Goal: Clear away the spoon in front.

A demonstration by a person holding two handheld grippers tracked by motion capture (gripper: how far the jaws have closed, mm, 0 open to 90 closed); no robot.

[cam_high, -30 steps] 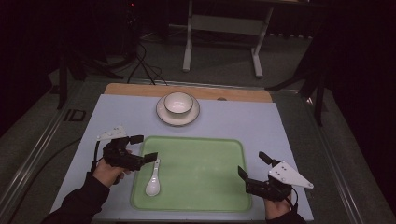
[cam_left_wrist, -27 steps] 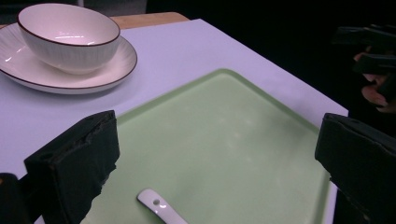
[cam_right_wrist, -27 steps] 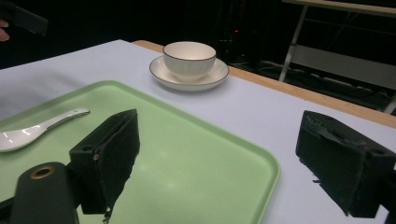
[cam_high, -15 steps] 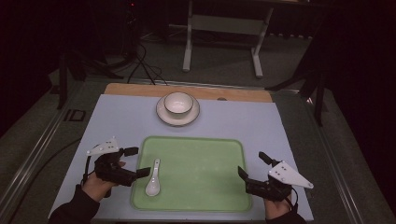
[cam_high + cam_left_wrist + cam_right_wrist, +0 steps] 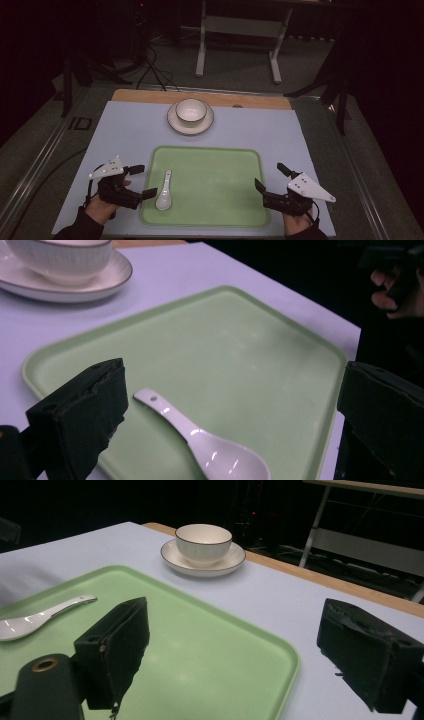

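A white ceramic spoon [image 5: 164,191] [image 5: 200,437] [image 5: 40,617] lies on the left part of a green tray [image 5: 220,180] [image 5: 240,350] [image 5: 200,655], bowl end toward me. My left gripper [image 5: 141,181] [image 5: 225,410] hovers open at the tray's left edge, jaws wide apart either side of the spoon without touching it. My right gripper [image 5: 270,177] [image 5: 240,655] rests open at the tray's right front corner, nothing between its jaws. A white bowl [image 5: 191,110] [image 5: 60,255] [image 5: 203,542] sits on a saucer [image 5: 190,122] [image 5: 200,562] behind the tray.
The tray lies on a pale blue mat [image 5: 125,135] over a table with a wooden back edge [image 5: 150,95]. A metal frame stand [image 5: 240,30] and cables [image 5: 150,65] are on the floor beyond.
My left gripper has drawn back toward me and to the left, away from the spoon, which stays on the tray. The right gripper has not moved.
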